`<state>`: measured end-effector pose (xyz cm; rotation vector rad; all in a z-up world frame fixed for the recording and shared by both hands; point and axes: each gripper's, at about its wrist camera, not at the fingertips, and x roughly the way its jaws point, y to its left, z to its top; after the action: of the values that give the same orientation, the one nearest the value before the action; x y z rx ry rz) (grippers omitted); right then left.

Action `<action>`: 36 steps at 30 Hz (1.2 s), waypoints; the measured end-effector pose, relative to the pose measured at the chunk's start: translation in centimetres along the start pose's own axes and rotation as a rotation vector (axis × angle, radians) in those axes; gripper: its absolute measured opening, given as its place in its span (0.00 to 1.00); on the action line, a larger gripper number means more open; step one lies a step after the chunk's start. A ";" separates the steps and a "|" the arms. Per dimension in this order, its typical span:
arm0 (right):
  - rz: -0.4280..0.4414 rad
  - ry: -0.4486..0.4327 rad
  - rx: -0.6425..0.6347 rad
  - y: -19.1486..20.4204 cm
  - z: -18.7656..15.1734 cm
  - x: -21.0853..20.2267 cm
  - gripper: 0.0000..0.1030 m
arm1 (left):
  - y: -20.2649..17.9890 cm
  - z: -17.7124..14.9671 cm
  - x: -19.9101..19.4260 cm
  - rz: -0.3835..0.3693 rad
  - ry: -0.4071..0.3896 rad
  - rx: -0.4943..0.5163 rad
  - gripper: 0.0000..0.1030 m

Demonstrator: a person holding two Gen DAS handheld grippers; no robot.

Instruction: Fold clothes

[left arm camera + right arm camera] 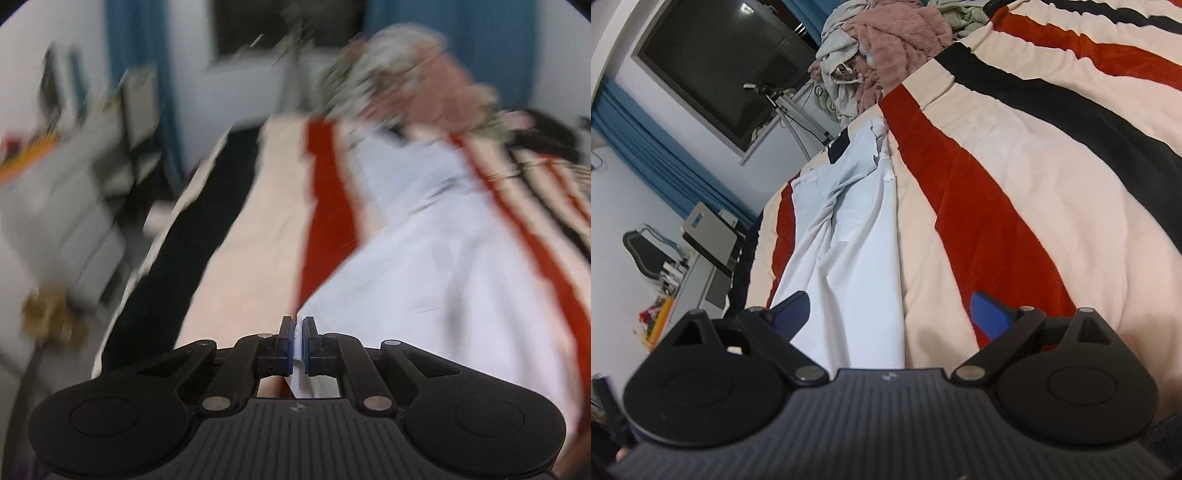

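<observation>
Left wrist view: the left gripper (299,341) is clenched on the near hem of a pale blue garment (424,236) lying on the striped bed (258,229). Right wrist view: the right gripper (892,314) hangs released over its near end; light, limp cloth, likely best pinched at edges.

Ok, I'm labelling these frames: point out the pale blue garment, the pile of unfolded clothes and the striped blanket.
pale blue garment (849,258): right wrist view, its middle panel.
pile of unfolded clothes (886,48): right wrist view, the pink fleece on top.
striped blanket (1052,192): right wrist view, a bare cream stripe.
</observation>
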<state>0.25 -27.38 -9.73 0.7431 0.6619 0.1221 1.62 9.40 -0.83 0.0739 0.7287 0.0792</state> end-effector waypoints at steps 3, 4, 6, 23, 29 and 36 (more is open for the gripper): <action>0.007 -0.003 -0.004 0.1 0.0 -0.1 0.92 | -4.9 -0.7 -4.1 -0.096 -0.086 0.152 0.04; 0.008 -0.002 -0.008 0.2 0.0 0.0 0.92 | -6.5 -1.1 -4.9 -0.128 -0.098 0.198 0.04; 0.002 0.003 -0.020 0.4 -0.1 0.1 0.92 | -9.7 -2.3 -5.6 -0.211 -0.075 0.259 0.04; 0.061 0.180 0.068 -0.3 -1.6 2.8 0.71 | -5.7 -1.7 2.1 -0.437 0.143 -0.074 0.64; 0.017 0.274 0.111 -0.8 -3.0 4.9 0.72 | 0.4 -0.8 9.2 -0.369 0.264 -0.359 0.63; 0.003 0.403 0.147 -1.3 -4.3 6.9 0.45 | 0.1 -2.8 11.9 -0.423 0.427 -0.331 0.33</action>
<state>2.99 -23.51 -16.48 0.8703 1.0619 0.2311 8.62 10.81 -10.76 -0.4251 1.1337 -0.1950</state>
